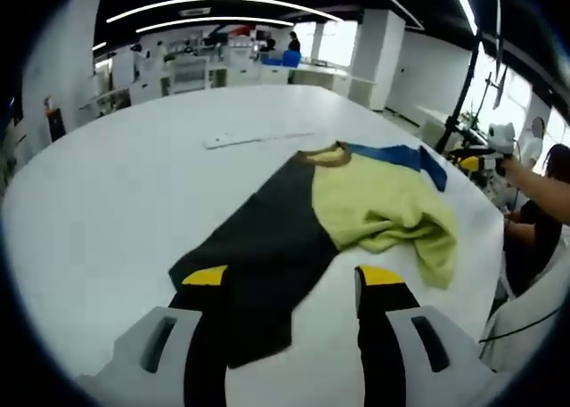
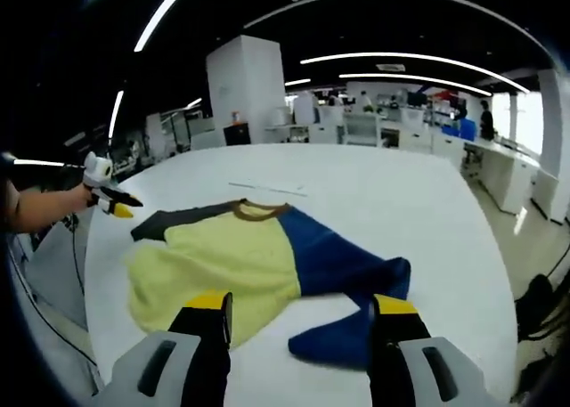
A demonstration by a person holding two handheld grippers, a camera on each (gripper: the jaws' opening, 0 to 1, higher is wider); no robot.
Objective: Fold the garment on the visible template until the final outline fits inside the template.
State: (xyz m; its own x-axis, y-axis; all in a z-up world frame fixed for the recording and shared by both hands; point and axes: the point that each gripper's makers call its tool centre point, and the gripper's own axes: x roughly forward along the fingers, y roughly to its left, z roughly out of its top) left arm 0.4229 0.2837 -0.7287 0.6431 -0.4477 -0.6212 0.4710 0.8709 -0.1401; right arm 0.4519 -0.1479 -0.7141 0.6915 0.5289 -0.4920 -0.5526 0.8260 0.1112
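A garment (image 1: 267, 229) lies spread and partly rumpled on the white table (image 1: 134, 175). It has a black panel, a yellow-green middle, a blue part and a brown collar (image 1: 329, 156). My left gripper (image 1: 292, 278) is open just over the black hem, with nothing held. In the right gripper view the garment (image 2: 240, 256) shows its yellow part near and a blue sleeve (image 2: 356, 327) crumpled to the right. My right gripper (image 2: 301, 309) stands open above that near edge, holding nothing. No template outline can be made out on the table.
A thin white strip (image 1: 258, 140) lies on the table beyond the collar, and the strip (image 2: 267, 191) looks the same from the right. A person's hand holds a yellow-tipped gripper (image 1: 481, 162) past the table's edge; a like gripper (image 2: 107, 198) shows at the left. Desks line the back.
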